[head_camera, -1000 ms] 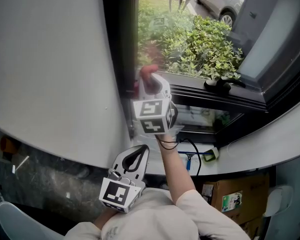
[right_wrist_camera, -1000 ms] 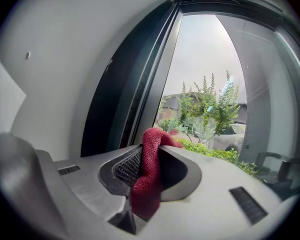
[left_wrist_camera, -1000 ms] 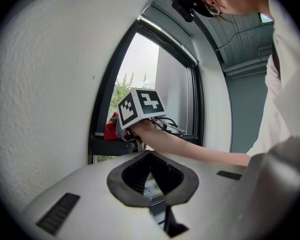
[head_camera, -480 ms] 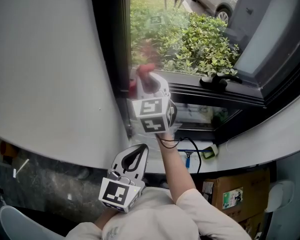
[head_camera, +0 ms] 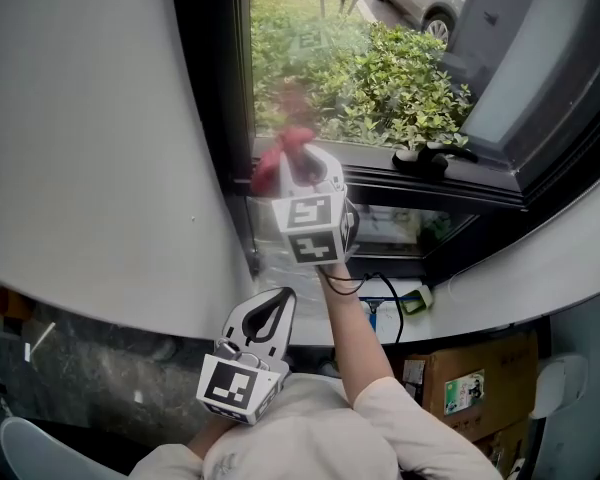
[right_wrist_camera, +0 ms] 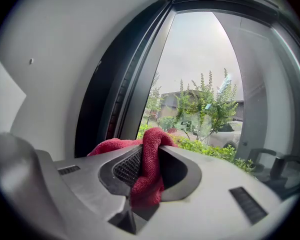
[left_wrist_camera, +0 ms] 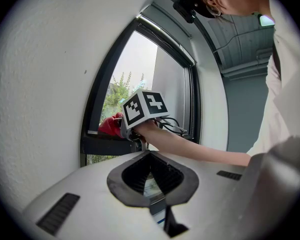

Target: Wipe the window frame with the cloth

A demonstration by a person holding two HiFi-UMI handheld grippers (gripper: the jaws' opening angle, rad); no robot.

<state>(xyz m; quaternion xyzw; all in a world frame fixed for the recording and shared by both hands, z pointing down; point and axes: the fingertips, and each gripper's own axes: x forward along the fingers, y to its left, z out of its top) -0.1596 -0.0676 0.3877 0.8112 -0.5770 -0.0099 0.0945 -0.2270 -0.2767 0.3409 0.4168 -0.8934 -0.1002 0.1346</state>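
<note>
Head view shows the right gripper (head_camera: 305,168) with its fingers clenched on the red cloth (head_camera: 276,158) at the lower left corner of the dark window frame (head_camera: 215,98), while the left gripper (head_camera: 285,298) hangs low by the person's chest, fingers closed on nothing.

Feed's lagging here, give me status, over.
Right gripper shut on red cloth, up at the window frame, left side. Left gripper shut, empty, held low. Nothing in the way.
</note>
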